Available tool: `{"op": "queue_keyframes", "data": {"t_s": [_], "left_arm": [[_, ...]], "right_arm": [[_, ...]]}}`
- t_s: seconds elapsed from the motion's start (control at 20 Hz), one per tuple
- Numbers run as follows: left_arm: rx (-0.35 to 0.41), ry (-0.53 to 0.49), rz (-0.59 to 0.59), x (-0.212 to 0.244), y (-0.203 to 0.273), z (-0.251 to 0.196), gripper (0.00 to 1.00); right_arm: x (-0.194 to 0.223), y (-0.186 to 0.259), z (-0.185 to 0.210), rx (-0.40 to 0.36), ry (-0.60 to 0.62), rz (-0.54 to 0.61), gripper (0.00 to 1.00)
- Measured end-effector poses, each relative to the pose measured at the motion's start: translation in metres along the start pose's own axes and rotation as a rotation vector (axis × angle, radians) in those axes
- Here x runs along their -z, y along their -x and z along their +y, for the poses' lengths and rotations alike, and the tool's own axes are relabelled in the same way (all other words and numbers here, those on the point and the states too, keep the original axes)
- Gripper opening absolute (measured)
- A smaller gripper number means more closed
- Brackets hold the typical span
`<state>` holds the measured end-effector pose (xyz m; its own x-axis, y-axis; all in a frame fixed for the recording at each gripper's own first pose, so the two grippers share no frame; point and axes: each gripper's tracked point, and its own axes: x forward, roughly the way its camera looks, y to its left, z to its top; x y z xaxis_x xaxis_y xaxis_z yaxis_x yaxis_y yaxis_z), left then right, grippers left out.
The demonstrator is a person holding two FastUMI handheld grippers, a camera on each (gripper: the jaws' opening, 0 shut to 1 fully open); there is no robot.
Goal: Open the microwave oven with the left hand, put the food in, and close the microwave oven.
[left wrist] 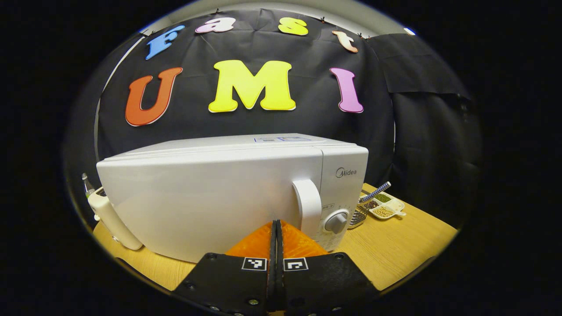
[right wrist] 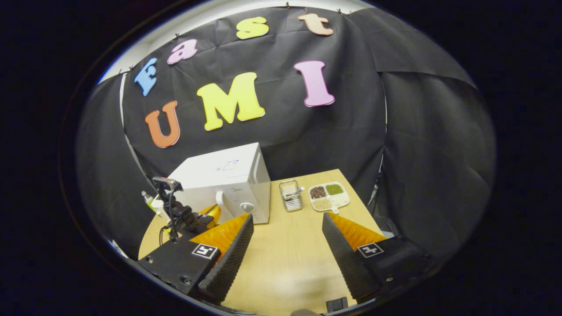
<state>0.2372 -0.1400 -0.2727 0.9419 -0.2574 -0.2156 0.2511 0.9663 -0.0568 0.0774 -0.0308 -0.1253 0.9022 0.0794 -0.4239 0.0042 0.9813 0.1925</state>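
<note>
Left gripper view: white appliance (left wrist: 112, 215) at table's left edge, partly hidden behind the microwave oven (left wrist: 228, 193). Microwave sits on wooden table (left wrist: 395, 245), door shut, handle (left wrist: 308, 206) and dial (left wrist: 336, 221) at its right. Left gripper (left wrist: 276, 228) close in front of door, just left of handle, jaws pressed together, holding nothing. Right of microwave: metal basket (left wrist: 358, 217), divided dish of beans (left wrist: 385, 206).

Right gripper view: left gripper (right wrist: 206, 217) by microwave front. Right gripper (right wrist: 287, 226) over bare table, jaws spread wide, empty. Can't tell which item is the food.
</note>
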Motion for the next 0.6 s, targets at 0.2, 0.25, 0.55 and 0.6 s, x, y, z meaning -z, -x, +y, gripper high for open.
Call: {"op": "queue_keyframes", "data": {"t_s": [0.2,0.25,0.55,0.6], "left_arm": [[-0.097,-0.029,-0.015,-0.009,0.039,0.031,0.00],[-0.102,-0.031,-0.010,-0.007,0.050,0.035,0.29],[-0.165,-0.038,-0.015,-0.022,0.127,0.065,0.96],[-0.170,-0.028,-0.024,-0.030,0.140,0.066,0.96]], "right_arm": [[-0.004,0.007,0.002,-0.001,0.009,-0.023,1.00],[-0.005,0.008,0.002,0.002,0.014,-0.033,1.00],[-0.017,0.032,0.014,0.007,0.059,-0.116,1.00],[-0.020,0.038,0.018,0.006,0.065,-0.135,1.00]]}}
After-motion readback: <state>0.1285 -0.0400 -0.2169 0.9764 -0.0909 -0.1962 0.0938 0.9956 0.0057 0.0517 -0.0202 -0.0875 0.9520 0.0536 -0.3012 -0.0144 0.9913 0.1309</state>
